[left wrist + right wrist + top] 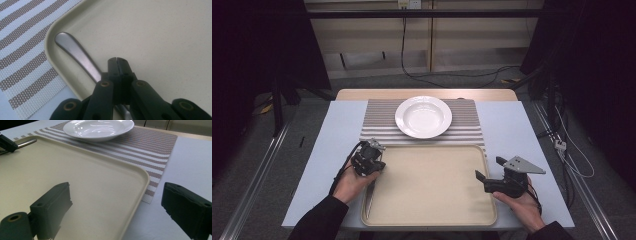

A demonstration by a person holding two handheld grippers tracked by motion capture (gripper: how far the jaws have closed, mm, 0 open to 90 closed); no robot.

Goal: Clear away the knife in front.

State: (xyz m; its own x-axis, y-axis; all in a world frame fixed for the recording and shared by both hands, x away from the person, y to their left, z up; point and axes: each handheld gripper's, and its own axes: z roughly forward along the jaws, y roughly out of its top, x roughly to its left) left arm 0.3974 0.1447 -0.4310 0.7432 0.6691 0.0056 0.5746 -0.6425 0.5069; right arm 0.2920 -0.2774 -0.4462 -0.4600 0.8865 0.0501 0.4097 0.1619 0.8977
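Lying under closed, empty left jaws – metal handle – right jaws wide apart

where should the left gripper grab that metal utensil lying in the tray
Grip the utensil handle across its narrow width, coming from straight above. It lies flat along the tray's left wall, leaving little room on that side. The left gripper is shut just above it; which utensil it is stays hidden.

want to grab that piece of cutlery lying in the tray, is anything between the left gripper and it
Nothing visible. The left gripper, jaws shut, hovers right over the metal handle lying along the tray's edge.
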